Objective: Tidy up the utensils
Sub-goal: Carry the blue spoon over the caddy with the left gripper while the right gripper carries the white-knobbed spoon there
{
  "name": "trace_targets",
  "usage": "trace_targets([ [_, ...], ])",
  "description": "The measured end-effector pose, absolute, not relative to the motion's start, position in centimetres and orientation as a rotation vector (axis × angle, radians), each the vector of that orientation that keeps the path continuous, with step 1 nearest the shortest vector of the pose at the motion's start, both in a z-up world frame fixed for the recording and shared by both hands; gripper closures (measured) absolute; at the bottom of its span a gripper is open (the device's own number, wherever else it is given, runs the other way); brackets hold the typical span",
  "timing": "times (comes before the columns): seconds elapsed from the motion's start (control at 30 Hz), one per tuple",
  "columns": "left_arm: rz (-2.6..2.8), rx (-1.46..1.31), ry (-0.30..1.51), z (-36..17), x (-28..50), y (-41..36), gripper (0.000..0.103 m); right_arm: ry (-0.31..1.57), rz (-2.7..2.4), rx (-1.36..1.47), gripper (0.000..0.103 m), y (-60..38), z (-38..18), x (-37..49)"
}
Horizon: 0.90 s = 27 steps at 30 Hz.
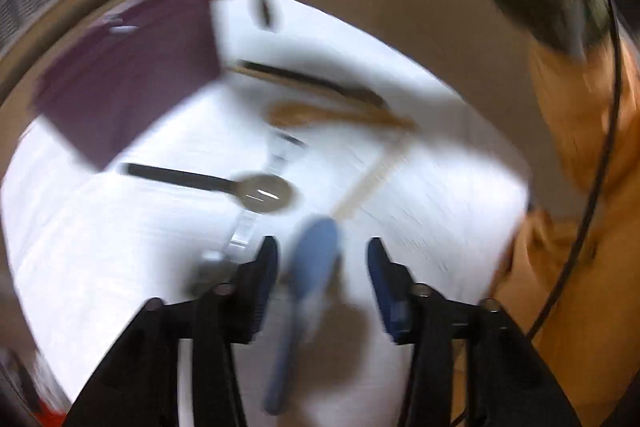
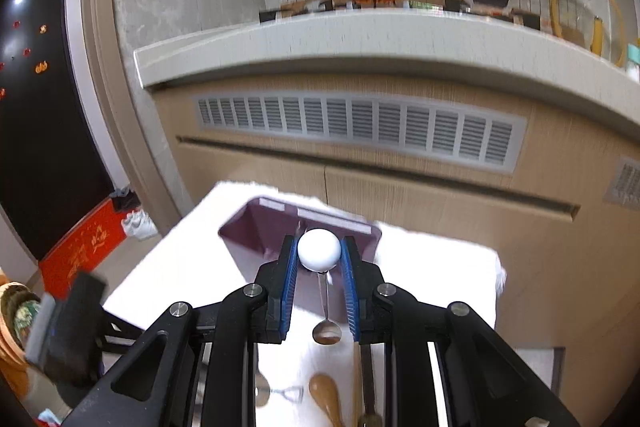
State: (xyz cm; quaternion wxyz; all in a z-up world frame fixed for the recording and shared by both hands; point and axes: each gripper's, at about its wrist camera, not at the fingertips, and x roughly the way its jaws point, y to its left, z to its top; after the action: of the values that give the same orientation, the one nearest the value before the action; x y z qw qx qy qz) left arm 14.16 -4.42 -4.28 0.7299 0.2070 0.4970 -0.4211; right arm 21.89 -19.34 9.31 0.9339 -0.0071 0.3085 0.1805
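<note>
The left tool (image 1: pixel 322 259) has its blue-padded jaws apart, straddling a blue plastic spoon (image 1: pixel 308 287) without touching it; the view is pretty blurry. That spoon lies on the white desk (image 1: pixel 100 247), near a black-handled spoon with a silvery bowl (image 1: pixel 224 185) and a brown wooden spoon (image 1: pixel 320 113). The right tool (image 2: pixel 319 255) is clamped on the white ball end (image 2: pixel 319 249) of a thin metal spoon (image 2: pixel 326 323), which hangs bowl-down just in front of the purple box-shaped holder (image 2: pixel 256 231) at the desk's far side.

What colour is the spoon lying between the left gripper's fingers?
Light blue spoon, clearest in the left wrist view.
</note>
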Motion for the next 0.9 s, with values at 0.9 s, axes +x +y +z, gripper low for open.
trace_targets([
  [0.9,-0.662,0.137,1.015,-3.1,17.0,-0.6,0.065,0.685,0.41,-0.046,0.083,-19.0,7.2,19.0],
])
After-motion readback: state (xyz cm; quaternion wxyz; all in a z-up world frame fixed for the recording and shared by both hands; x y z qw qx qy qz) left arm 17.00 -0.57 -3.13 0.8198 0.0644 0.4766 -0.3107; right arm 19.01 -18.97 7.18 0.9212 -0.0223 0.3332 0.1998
